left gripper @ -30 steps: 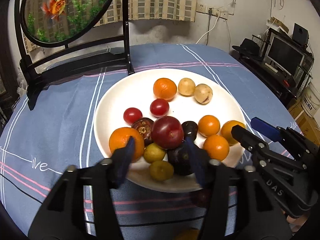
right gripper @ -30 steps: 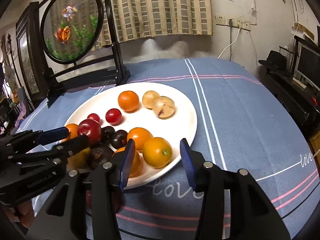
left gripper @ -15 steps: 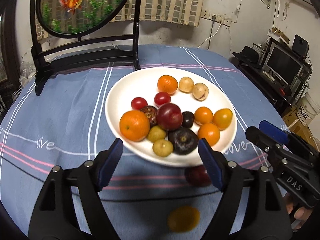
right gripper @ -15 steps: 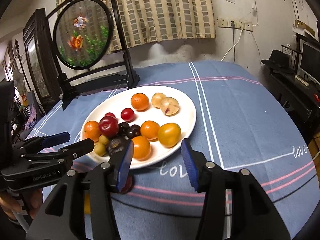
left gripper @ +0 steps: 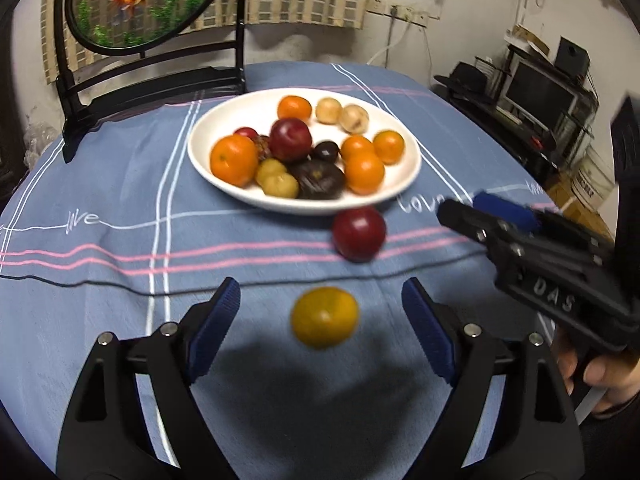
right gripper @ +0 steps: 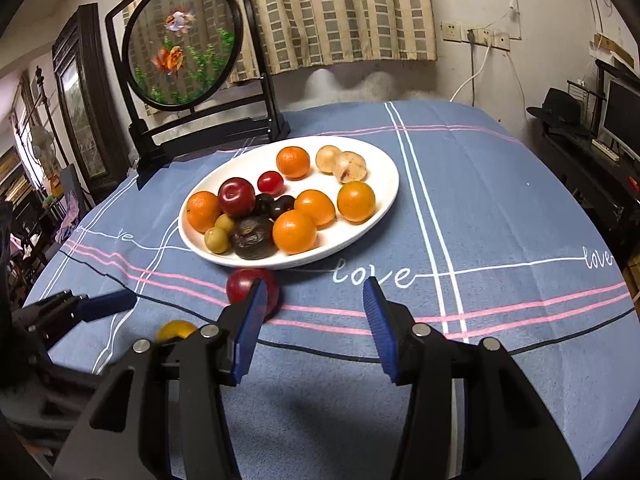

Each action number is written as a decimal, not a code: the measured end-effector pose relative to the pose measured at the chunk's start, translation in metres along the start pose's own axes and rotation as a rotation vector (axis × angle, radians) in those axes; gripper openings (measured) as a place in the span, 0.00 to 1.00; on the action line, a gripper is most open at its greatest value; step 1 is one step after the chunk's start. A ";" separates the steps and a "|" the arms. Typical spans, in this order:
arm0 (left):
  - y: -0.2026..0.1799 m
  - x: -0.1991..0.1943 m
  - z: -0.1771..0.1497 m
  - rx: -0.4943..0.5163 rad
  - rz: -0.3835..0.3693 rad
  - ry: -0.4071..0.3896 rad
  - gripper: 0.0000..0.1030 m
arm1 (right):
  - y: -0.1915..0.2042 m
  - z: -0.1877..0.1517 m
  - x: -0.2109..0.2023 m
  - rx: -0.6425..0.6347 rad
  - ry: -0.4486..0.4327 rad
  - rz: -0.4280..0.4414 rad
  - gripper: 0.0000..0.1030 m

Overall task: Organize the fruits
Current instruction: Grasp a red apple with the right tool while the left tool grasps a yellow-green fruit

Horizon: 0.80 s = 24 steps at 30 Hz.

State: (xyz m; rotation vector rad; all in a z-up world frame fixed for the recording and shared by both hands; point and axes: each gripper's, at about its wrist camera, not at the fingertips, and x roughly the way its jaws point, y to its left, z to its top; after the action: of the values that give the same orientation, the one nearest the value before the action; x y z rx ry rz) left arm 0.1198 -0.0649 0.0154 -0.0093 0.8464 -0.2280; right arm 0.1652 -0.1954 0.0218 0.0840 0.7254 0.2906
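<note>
**Two fruits off the plate, both grippers empty above the cloth**

A white plate (right gripper: 384, 184) sat on the blue striped cloth (right gripper: 500, 200) of the counter, heaped with fruit: several oranges, a red plum (right gripper: 237, 197), a small red tomato (right gripper: 270, 183), dark purple fruits, two green ones and two pale round ones at the far rim. Just beside the near rim of the plate, on the cloth, lay a second red plum (left gripper: 359, 233). Nearer the cameras, well apart from the plate, lay a yellow-orange fruit (left gripper: 324, 317), blurred in the left wrist view.

The left gripper (left gripper: 320, 328) was held low over the cloth, pointing toward the plate, its jaws spread wide with the yellow-orange fruit lying between and just beyond the blue pads (left gripper: 216, 324); nothing was pinched. The right gripper (right gripper: 314, 320) was also held low and aimed at the near rim of the plate, its jaws spread and empty, the left pad overlapping the loose plum in its own view. In the left wrist view the right gripper entered from the right, tilted toward the plate, with the person's hand (left gripper: 600, 372) wrapped around its handle.

Behind the plate stood a round goldfish screen (right gripper: 182, 44) on a black stand, before a checked curtain (right gripper: 340, 12).
</note>
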 end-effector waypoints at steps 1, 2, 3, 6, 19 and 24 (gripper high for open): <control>-0.003 0.002 -0.004 0.013 -0.001 0.006 0.83 | 0.001 -0.001 0.000 -0.004 0.000 -0.001 0.49; -0.005 0.004 -0.006 0.028 0.000 0.012 0.81 | 0.001 -0.001 0.000 -0.006 0.002 -0.002 0.49; -0.007 0.005 -0.009 0.044 0.002 0.015 0.80 | 0.001 -0.002 0.001 -0.007 0.005 -0.002 0.49; -0.011 0.012 -0.013 0.086 0.006 0.040 0.50 | 0.001 -0.003 0.004 -0.007 0.013 0.000 0.49; 0.026 0.002 -0.003 0.009 0.040 0.018 0.38 | 0.044 -0.006 0.040 -0.105 0.150 0.027 0.49; 0.039 0.001 0.002 -0.027 0.064 0.006 0.30 | 0.060 0.002 0.063 -0.152 0.189 -0.002 0.48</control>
State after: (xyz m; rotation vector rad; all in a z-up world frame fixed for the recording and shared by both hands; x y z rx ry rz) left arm 0.1294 -0.0274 0.0119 -0.0070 0.8546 -0.1565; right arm 0.1972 -0.1198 -0.0067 -0.0897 0.8881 0.3538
